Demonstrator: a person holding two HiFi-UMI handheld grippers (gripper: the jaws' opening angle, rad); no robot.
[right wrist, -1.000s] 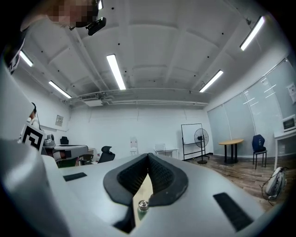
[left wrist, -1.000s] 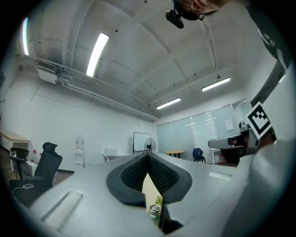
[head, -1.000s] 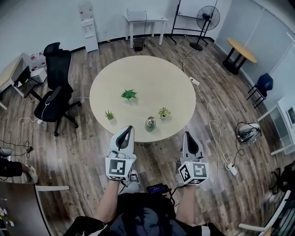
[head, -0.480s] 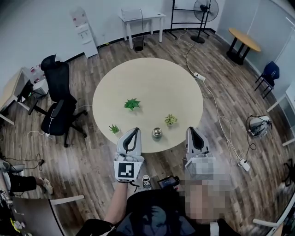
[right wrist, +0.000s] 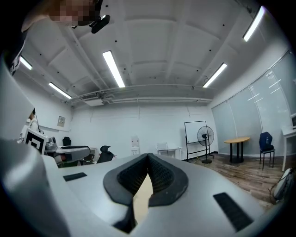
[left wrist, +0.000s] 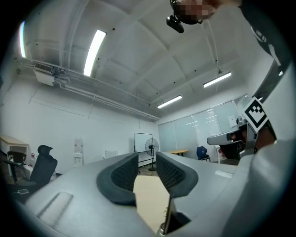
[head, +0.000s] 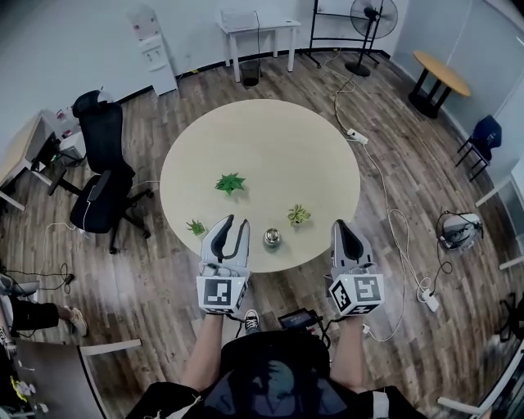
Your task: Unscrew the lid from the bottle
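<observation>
Bottle (head: 272, 238) writing unreadable; left gripper (head: 237, 221) fingers (left wrist: 121, 173) opening, empty; right gripper (head: 340, 223) fingers closed, empty.

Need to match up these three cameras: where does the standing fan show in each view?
Head view: standing fan at the top edge, right of centre.
Left gripper view: fan near the centre, just below mid-height.
Right gripper view: fan right of centre, just below mid-height.
Shared landmark: the whiteboard stands just left of the fan in all three.
</observation>
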